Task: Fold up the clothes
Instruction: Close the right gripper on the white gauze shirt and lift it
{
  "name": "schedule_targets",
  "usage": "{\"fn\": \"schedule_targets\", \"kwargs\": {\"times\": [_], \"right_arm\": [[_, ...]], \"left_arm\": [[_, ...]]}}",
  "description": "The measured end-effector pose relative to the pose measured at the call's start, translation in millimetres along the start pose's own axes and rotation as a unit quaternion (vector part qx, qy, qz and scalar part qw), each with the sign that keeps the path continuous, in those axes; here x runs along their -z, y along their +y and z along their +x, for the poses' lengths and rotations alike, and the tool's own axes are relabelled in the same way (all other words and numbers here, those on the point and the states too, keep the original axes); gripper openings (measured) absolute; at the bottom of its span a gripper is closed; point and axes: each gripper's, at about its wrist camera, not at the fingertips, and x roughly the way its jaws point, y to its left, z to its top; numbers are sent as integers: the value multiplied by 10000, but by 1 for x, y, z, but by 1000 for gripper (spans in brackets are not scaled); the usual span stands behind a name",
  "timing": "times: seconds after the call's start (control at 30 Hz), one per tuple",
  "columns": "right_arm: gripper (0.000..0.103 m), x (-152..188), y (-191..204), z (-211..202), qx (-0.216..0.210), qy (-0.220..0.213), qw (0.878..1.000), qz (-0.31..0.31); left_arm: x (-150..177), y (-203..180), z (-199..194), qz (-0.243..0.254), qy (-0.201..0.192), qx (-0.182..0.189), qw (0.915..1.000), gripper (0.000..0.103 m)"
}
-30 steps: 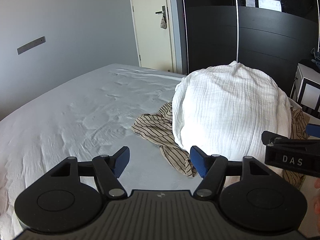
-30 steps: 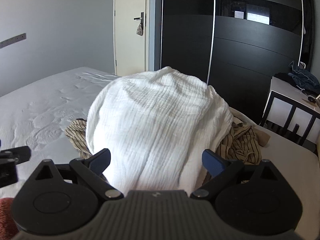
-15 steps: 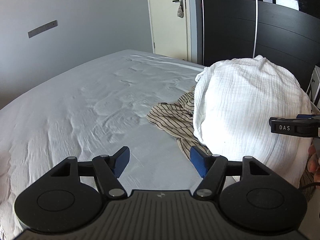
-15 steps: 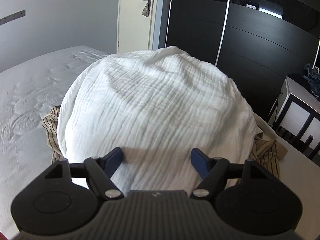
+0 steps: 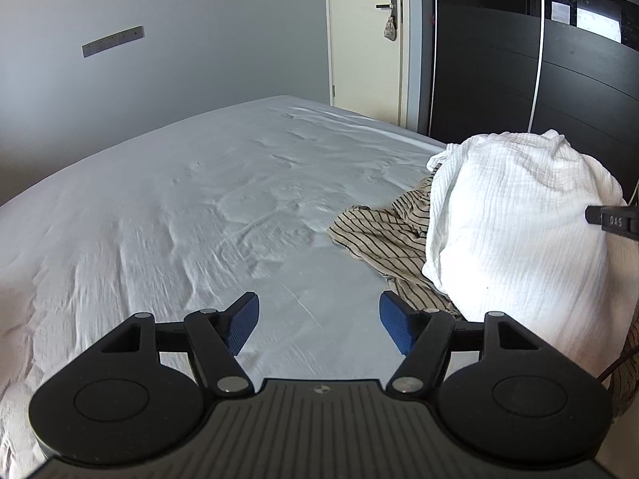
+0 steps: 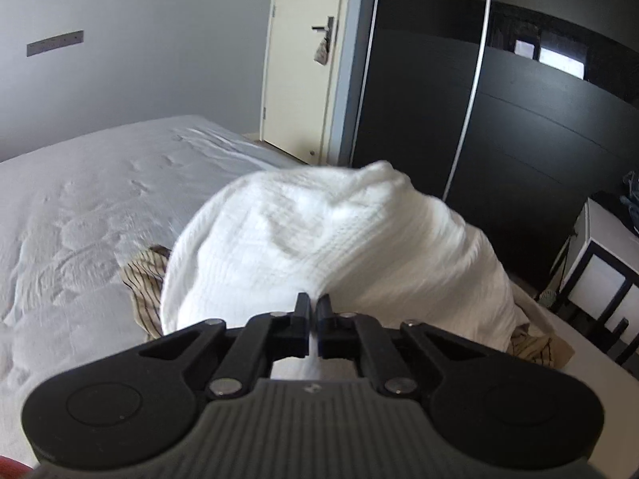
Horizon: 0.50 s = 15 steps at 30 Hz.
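Pinching the white garment (image 6: 319, 239), the right claw (image 6: 313, 307) has just closed.

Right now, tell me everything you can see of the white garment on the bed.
The white garment is crinkled, gauze-like cloth, heaped in a tall rounded mound near the bed's right edge, in front of the dark wardrobe. It lies over a beige striped garment that sticks out from under it on both sides. The right gripper has just closed and pinches a fold at the mound's near side, drawing the cloth into a ridge. The left gripper is open over bare sheet, clear of it. No sleeves or collar can be made out.
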Motion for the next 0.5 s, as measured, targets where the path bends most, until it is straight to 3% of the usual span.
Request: {"fn": "schedule_targets", "kwargs": {"times": [0.3, 0.5], "right_arm": [[3, -45, 81, -39, -990, -549, 9932, -268], [3, -59, 163, -79, -2068, -896, 9725, -586]], "left_arm": [[0, 56, -26, -531, -128, -419, 9976, 79], [3, 108, -46, -1019, -211, -805, 9913, 79]]}}
